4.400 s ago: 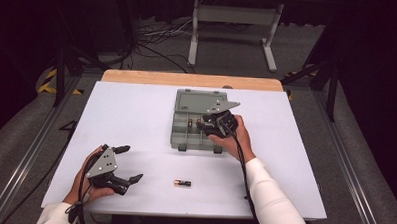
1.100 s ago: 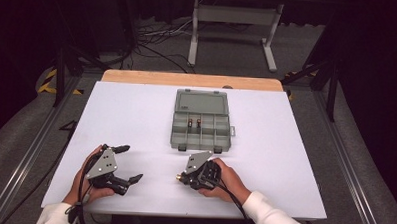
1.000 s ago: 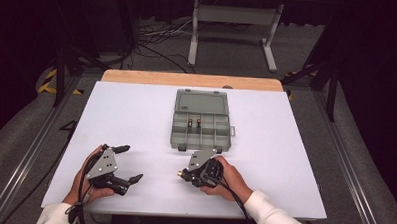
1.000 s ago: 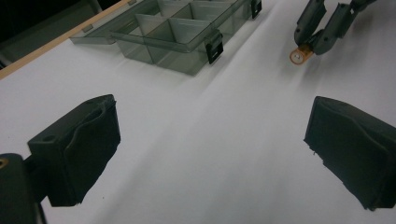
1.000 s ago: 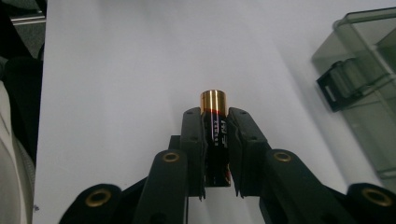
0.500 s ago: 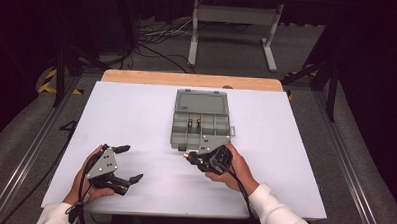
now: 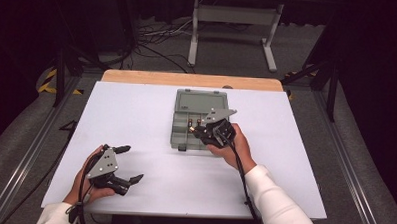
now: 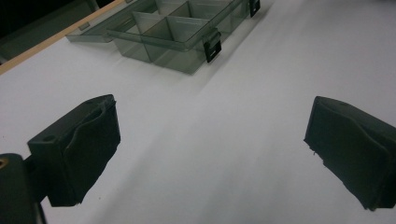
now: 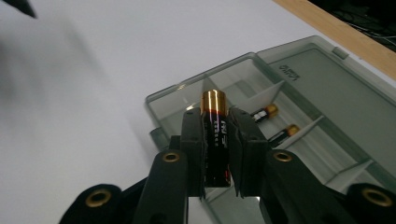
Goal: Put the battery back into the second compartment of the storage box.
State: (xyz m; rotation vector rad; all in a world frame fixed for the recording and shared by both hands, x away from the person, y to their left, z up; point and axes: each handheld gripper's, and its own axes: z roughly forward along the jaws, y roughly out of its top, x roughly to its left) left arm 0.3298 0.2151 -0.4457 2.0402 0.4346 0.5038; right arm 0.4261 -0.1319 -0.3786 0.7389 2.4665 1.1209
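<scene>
- The right gripper (image 7: 202, 129) hangs over the near part of the grey organiser box (image 7: 183, 136), held in the person's right hand (image 7: 233, 145), whose white sleeve (image 7: 278, 205) comes in from the bottom edge of the high view.
- In the right gripper view its two black jaws are clamped on a battery (image 9: 214, 135), black-bodied with a copper-gold end, pinched by its sides and standing end-up between the pads.
- The battery's gold end pokes out above the jaw tips, with the open box (image 9: 261, 116) behind and below it.
- Two more batteries (image 9: 275, 123) lie in the box's compartments, one in each of two neighbouring sections, well apart from the held one.
- The box lid (image 7: 201, 100) lies folded back flat on the far side, toward the wooden table edge (image 7: 187, 80).
- The left gripper (image 7: 127, 164) rests on the white tabletop (image 7: 136, 120) near the front left corner, in the person's left hand (image 7: 86, 180).
- Its jaws stand wide apart with nothing between them; the left gripper view shows bare white table between the two pads (image 8: 88, 144).
- From there the box's near corner and black latch (image 8: 212, 45) sit farther off, well clear of the left gripper.
</scene>
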